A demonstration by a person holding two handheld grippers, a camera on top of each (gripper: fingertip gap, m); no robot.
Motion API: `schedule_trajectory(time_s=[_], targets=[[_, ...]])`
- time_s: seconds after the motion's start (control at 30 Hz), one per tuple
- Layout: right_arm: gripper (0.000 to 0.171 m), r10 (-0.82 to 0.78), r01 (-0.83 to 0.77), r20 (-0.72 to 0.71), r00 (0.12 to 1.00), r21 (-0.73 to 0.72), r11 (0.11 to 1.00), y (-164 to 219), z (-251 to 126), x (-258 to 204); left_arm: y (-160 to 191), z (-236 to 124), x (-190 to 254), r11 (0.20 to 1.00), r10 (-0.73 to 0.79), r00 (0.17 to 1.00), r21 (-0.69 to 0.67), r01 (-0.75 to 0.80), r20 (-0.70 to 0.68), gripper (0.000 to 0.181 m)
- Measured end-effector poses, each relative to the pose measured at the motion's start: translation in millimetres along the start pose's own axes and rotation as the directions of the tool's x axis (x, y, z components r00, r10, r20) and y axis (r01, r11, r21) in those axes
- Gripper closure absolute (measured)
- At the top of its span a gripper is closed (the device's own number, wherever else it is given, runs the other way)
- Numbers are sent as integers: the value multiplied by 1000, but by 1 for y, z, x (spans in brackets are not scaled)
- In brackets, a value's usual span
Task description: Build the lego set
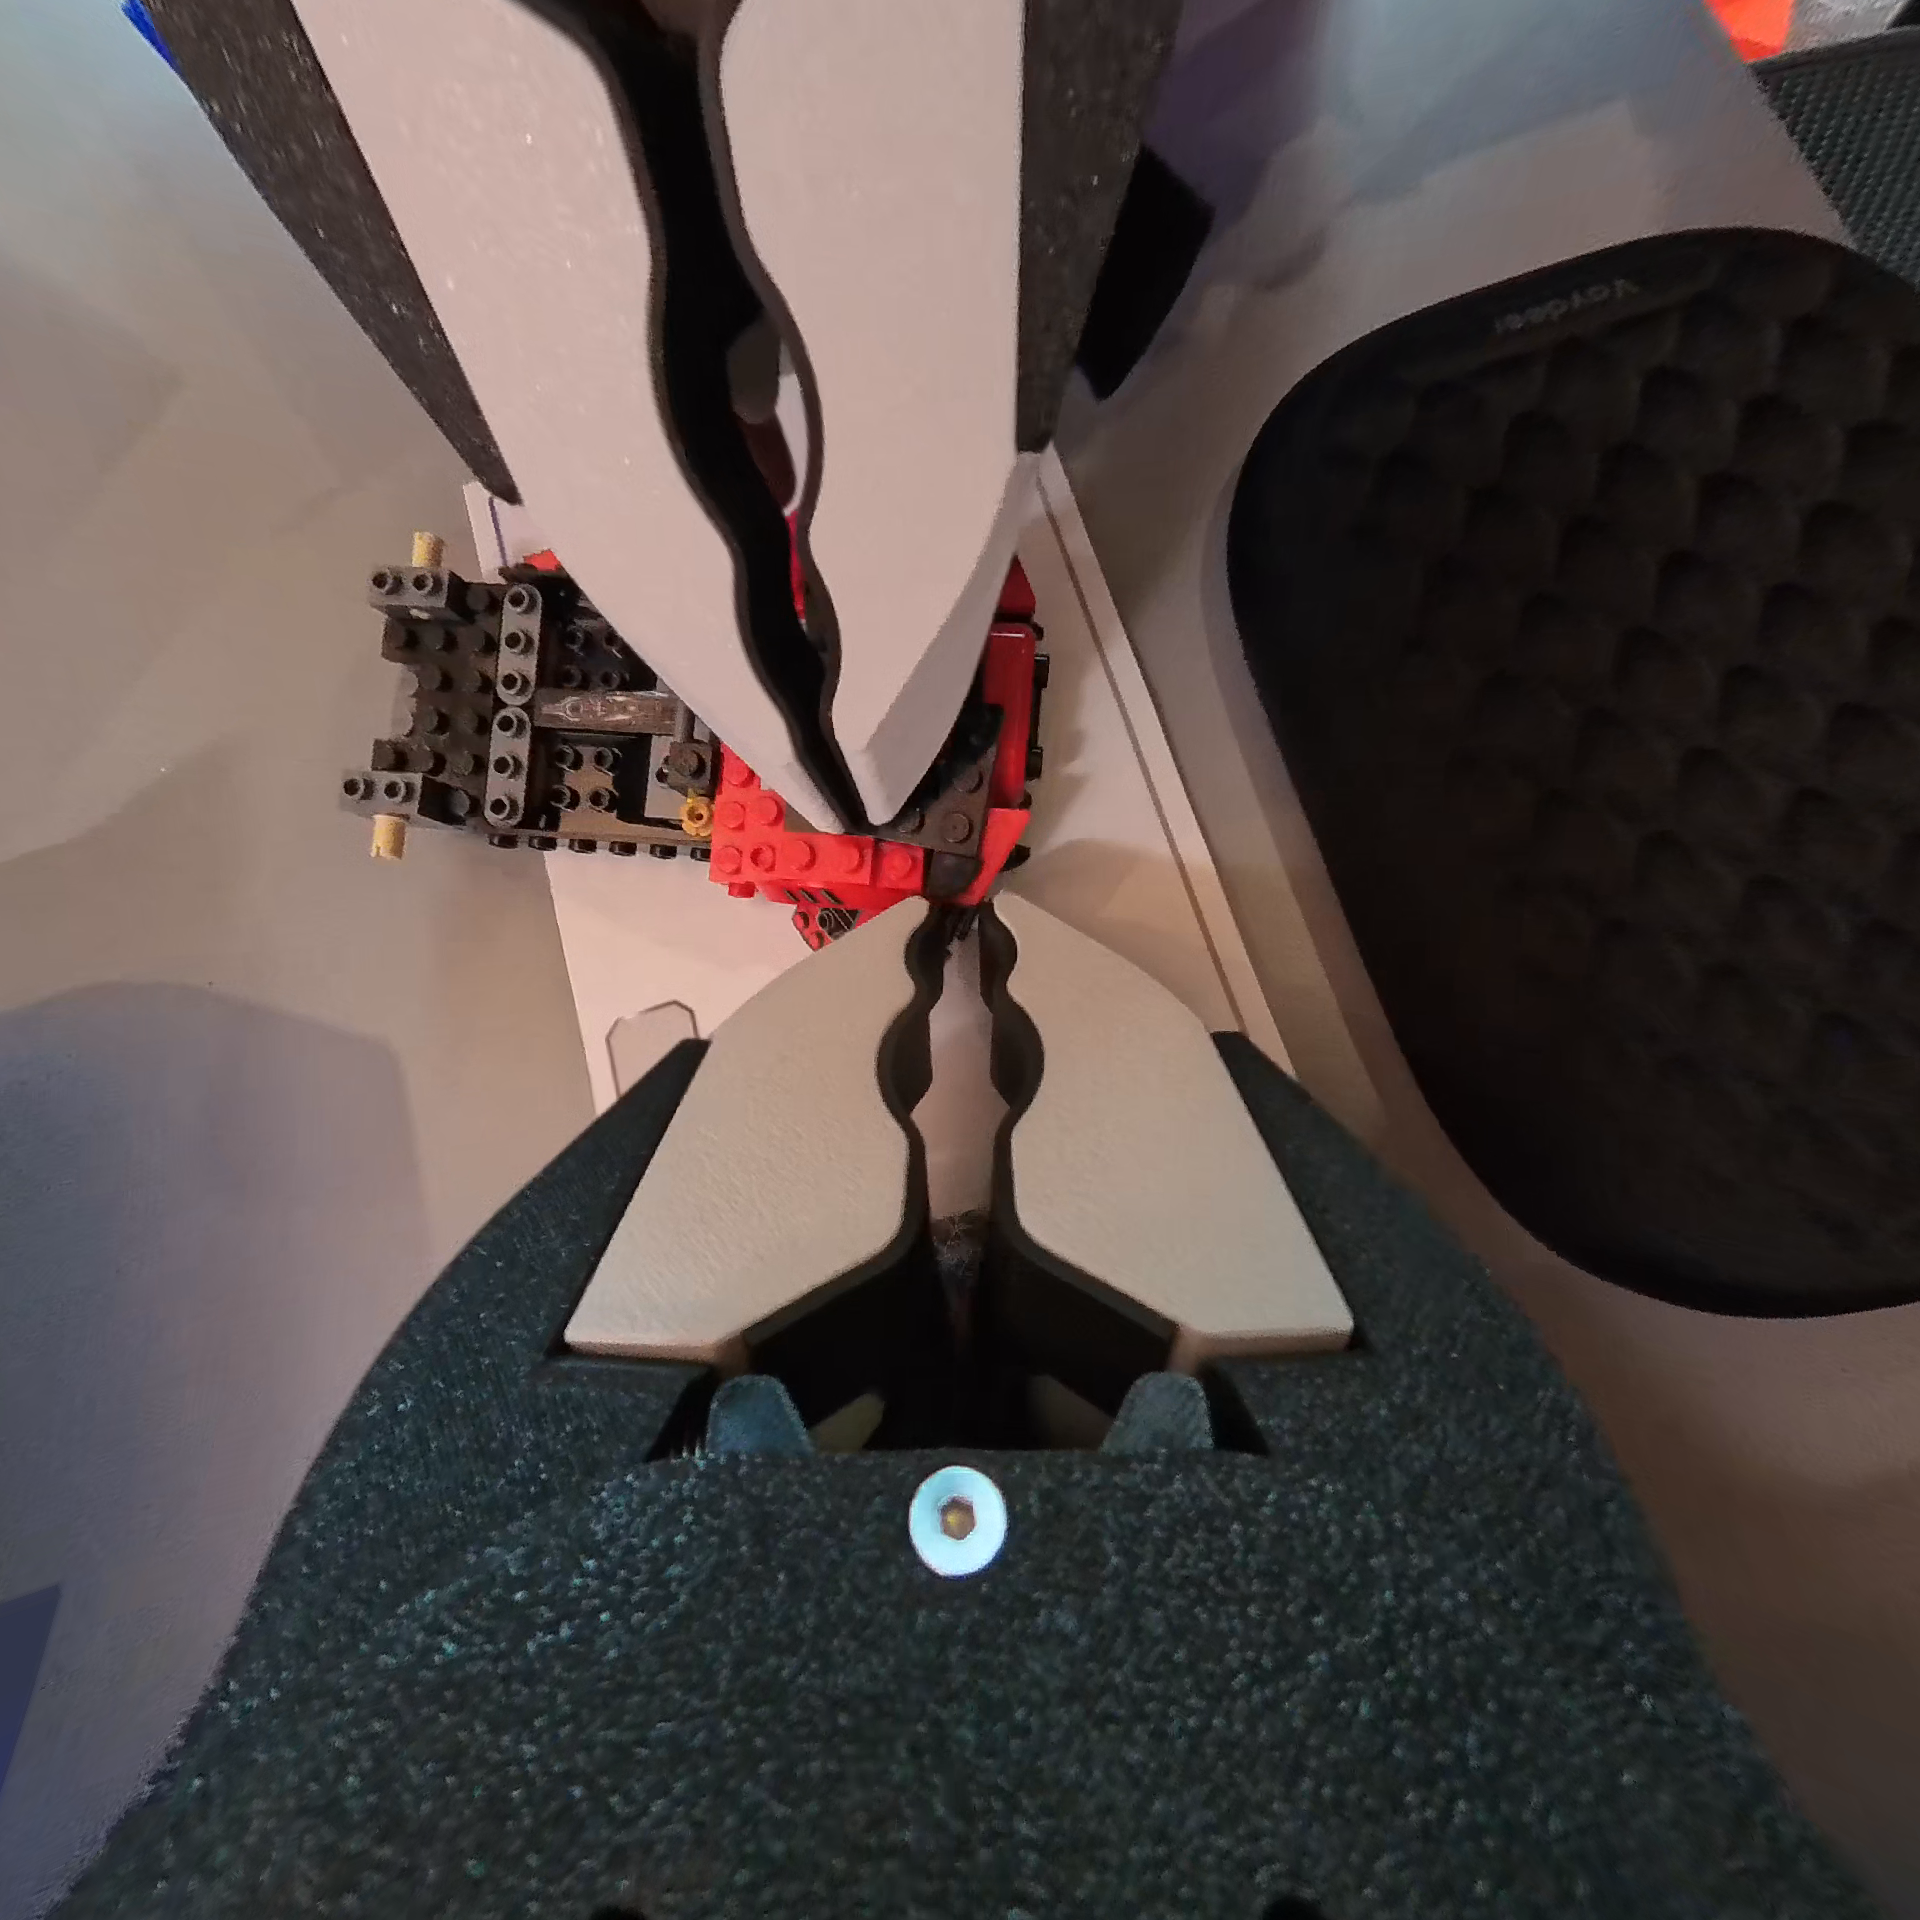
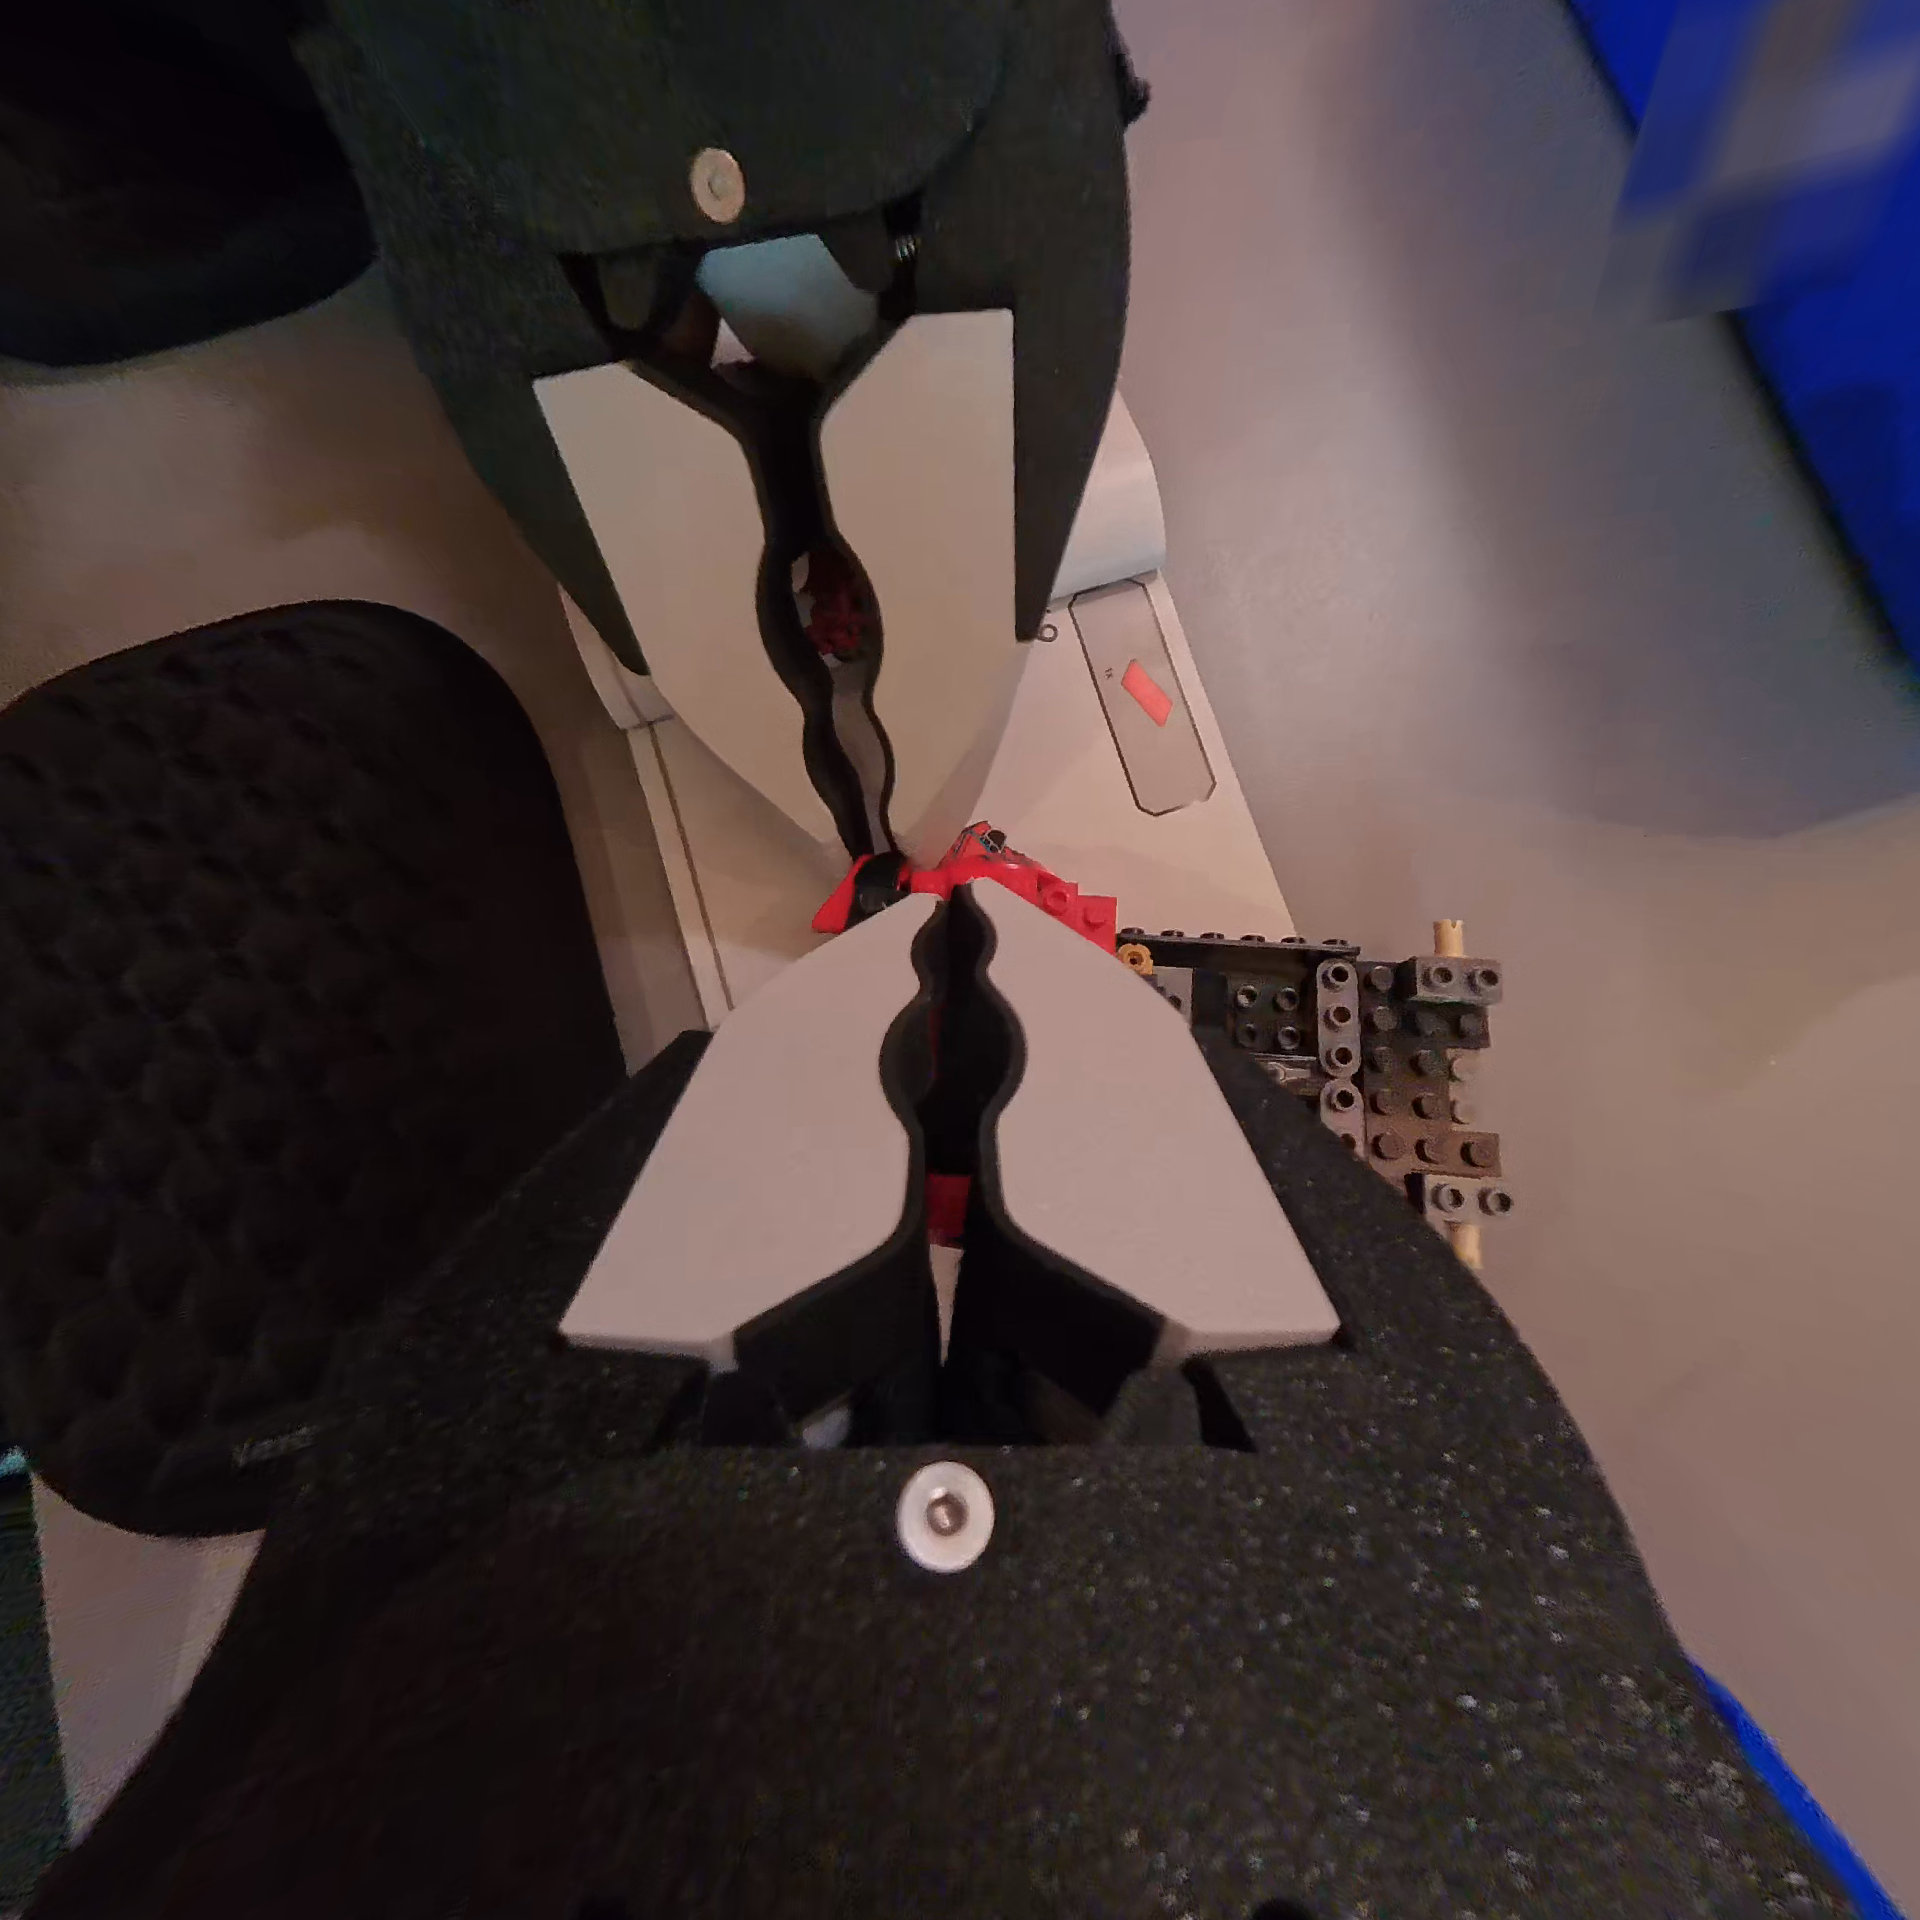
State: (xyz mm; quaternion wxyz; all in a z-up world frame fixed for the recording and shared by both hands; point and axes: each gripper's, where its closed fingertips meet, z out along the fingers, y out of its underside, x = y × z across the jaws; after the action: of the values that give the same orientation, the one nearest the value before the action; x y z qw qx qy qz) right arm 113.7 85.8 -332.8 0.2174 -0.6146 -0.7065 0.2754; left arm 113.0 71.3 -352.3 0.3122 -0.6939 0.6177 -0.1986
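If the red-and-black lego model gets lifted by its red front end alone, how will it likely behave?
The lego model is probably rigid but fragile: it is many small snapped-together bricks, so a lift from the red end may pop pieces off. The long black rear section would likely droop. The tan axle pins carry no wheels, so rolling seems unlikely.

Lego model [image 1: 582, 727]: black and dark grey studded section at centre left of the left wrist view; red section [image 1: 821, 847] at centre; tan pins [image 1: 387, 834] on its left edge. Left gripper [image 1: 961, 925]: pale grey fingers, speckled black body. Right gripper [image 2: 951, 904]: same colours. Pad [image 1: 1621, 748], right of frame: black, honeycomb pattern. Instruction sheet [image 2: 1164, 790]: white with a red mark. Bin [image 2: 1829, 312], upper right of the right wrist view: blue.
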Motion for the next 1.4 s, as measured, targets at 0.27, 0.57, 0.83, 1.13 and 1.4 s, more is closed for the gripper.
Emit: schedule_trajectory(time_s=[0.27,0.57,0.83,1.13,1.4], targets=[[159,53,-52,-16,998,57,997,-1,-22,-4,1,2,2,1000,-19,1000,-17,19,-2,174],[169,9,-10,-62,998,-11,1000,12,-13,-12,2,0,2,1000,-2,1000,-30,2,-1,174],[168,4,-7,-60,998,-47,999,11,-12,-13,-6,-10,-2,999,32,999,1,-32,28,172],[170,63,-64,-66,996,-15,998,10,-18,-8,-19,-12,-3,993,108,992,45,-112,68,175],[171,87,-88,-39,995,-19,996,13,-12,-11,-24,-5,-4,997,75,997,29,-75,-9,180]])
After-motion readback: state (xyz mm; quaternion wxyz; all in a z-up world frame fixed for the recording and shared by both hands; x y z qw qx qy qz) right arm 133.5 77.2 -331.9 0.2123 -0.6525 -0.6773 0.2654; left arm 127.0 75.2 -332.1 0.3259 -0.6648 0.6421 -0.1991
